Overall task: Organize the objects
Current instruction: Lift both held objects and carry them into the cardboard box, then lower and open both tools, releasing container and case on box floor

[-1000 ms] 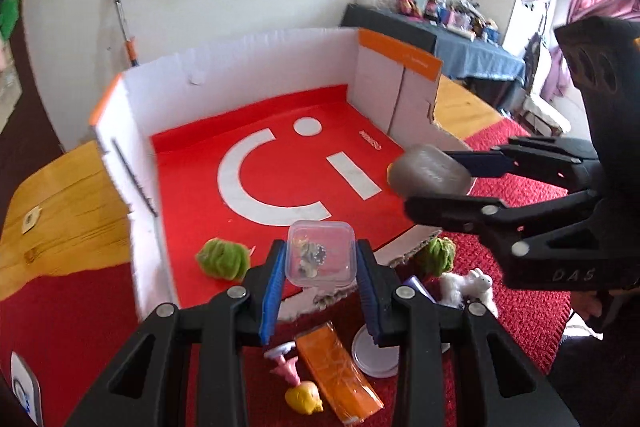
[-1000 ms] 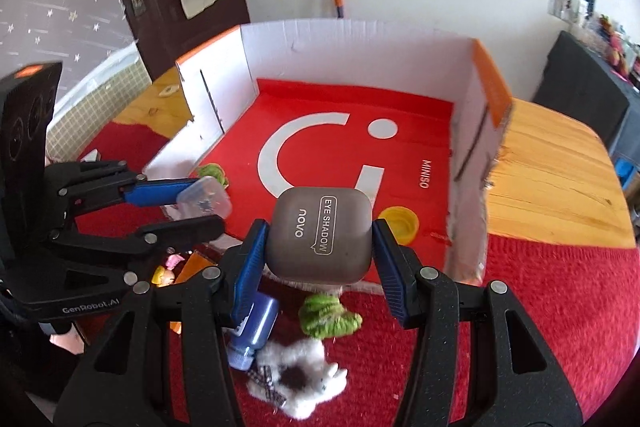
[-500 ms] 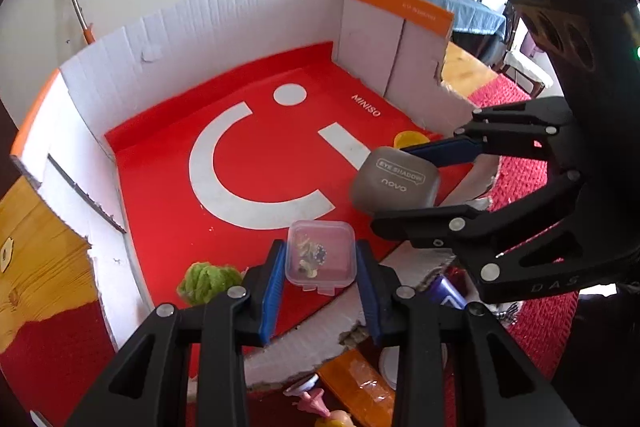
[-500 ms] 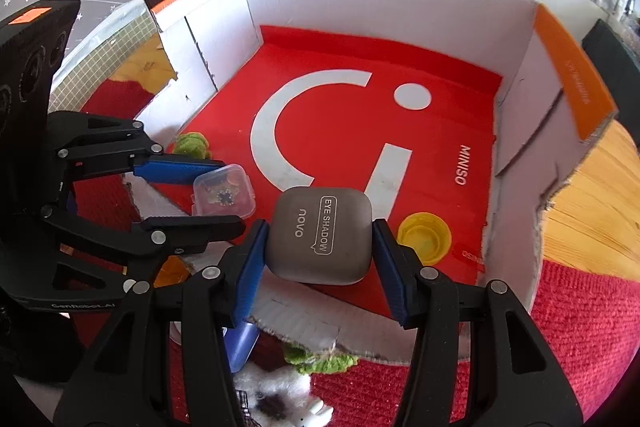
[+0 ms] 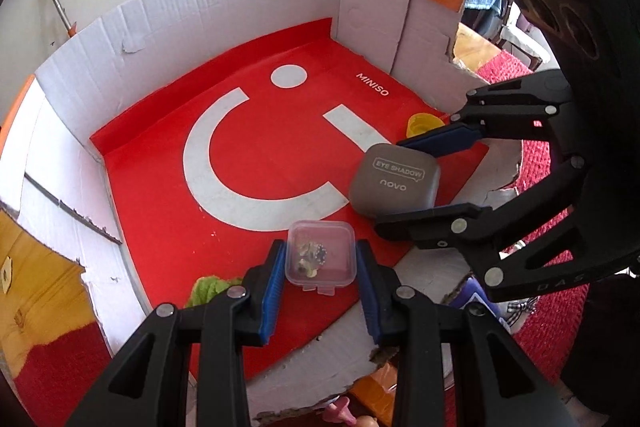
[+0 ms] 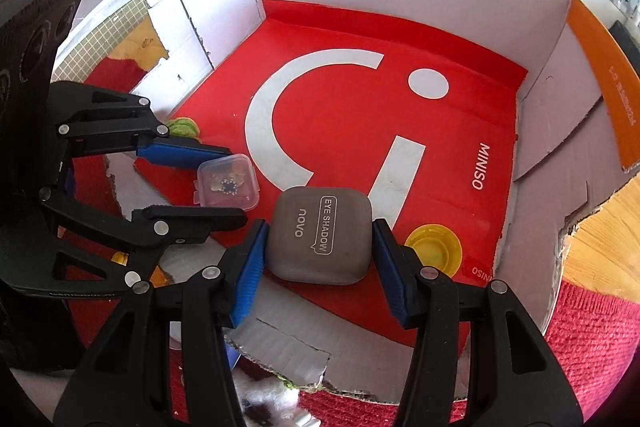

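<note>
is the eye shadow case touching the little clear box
Apart. The right wrist view shows a strip of red floor between the eye shadow case and the clear box; the left wrist view shows the same gap.
</note>
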`<action>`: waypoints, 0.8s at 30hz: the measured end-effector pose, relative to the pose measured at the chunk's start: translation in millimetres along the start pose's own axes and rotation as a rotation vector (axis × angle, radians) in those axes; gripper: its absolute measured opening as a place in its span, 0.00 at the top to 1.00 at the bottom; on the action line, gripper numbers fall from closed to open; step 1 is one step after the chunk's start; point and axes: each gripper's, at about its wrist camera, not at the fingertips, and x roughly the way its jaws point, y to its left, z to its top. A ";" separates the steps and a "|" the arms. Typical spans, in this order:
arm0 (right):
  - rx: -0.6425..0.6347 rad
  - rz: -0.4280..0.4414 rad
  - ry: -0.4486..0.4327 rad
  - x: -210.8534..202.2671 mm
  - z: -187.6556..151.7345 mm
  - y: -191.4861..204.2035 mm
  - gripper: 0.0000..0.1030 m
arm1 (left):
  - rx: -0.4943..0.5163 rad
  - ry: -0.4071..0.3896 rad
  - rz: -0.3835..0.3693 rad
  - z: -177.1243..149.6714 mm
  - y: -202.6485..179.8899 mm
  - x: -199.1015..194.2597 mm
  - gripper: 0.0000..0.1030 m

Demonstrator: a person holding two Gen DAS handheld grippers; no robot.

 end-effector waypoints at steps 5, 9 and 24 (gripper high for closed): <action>-0.019 -0.005 0.011 -0.3 0.5 0.7 0.51 | 0.013 0.009 -0.007 2.1 0.3 2.6 0.65; -0.035 -0.014 0.017 0.1 0.1 0.8 0.50 | 0.031 0.016 -0.004 3.3 -1.1 3.9 0.65; -0.069 -0.034 0.024 5.2 6.6 -2.6 0.50 | 0.042 0.014 0.003 5.8 -1.1 5.7 0.61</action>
